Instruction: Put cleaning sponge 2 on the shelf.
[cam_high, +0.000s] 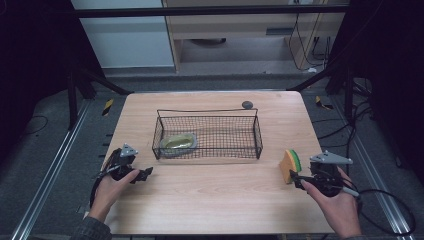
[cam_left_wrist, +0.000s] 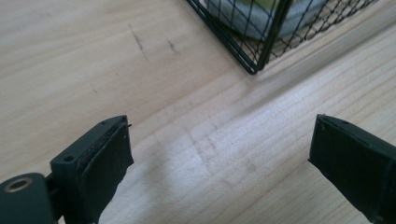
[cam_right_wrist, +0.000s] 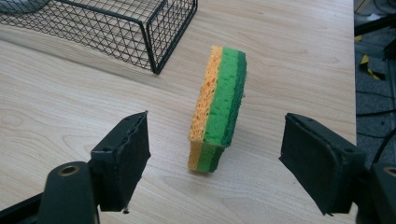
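Seen from the high view, a person sits at a wooden table (cam_high: 215, 200) with a gripper in each hand. The left gripper (cam_high: 145, 173) lies low over the near left part of the table, just short of the wire basket (cam_high: 207, 135), in which a small bowl (cam_high: 178, 144) rests at the left end. The right gripper (cam_high: 295, 177) is held near the table's right edge, its tips right at a sponge (cam_high: 290, 165) that stands on edge, orange and green, well apart from the basket.

In the left gripper view, the left gripper (cam_left_wrist: 219, 154) has its jaws spread wide over bare wood, with nothing between them and nothing touched. A corner of the basket (cam_left_wrist: 254, 65) shows ahead, the bowl (cam_left_wrist: 252, 23) pale behind the mesh.

In the right gripper view, the right gripper (cam_right_wrist: 215, 154) has its jaws parted on either side of the sponge (cam_right_wrist: 219, 107). The sponge stands upright on the table between them, its orange face toward the left jaw, its dark green face toward the right. Clear gaps show on both sides, so neither pad presses on it. The basket (cam_right_wrist: 154, 37) sits off to the upper left.
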